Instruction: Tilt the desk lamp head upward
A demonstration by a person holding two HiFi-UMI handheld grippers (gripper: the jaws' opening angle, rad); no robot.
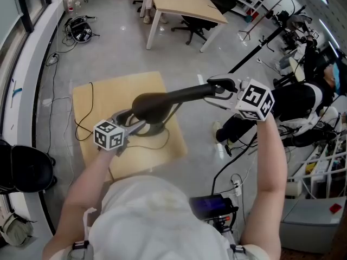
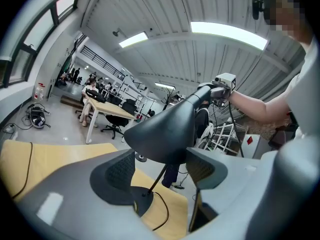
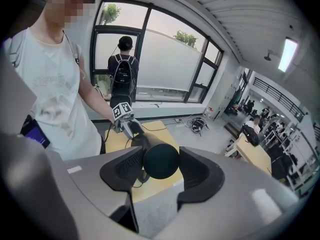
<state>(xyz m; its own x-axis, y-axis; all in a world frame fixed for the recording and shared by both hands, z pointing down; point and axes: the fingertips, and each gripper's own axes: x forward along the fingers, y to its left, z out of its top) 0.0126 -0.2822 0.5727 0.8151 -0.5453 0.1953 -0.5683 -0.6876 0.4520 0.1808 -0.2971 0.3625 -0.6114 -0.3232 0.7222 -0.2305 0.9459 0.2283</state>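
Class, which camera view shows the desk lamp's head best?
The head view: the whole lamp head shows lengthwise from above. The left gripper view shows mainly its wide end, foreshortened; the right gripper view shows only its narrow end, end-on.

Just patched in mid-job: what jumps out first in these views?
The long black lamp head stretches across the middle of the head view, above a small wooden table. The right tool clamps its narrow round end; the left tool reaches under its wide end, jaws apart. In the right gripper view a person with a backpack stands at the window.
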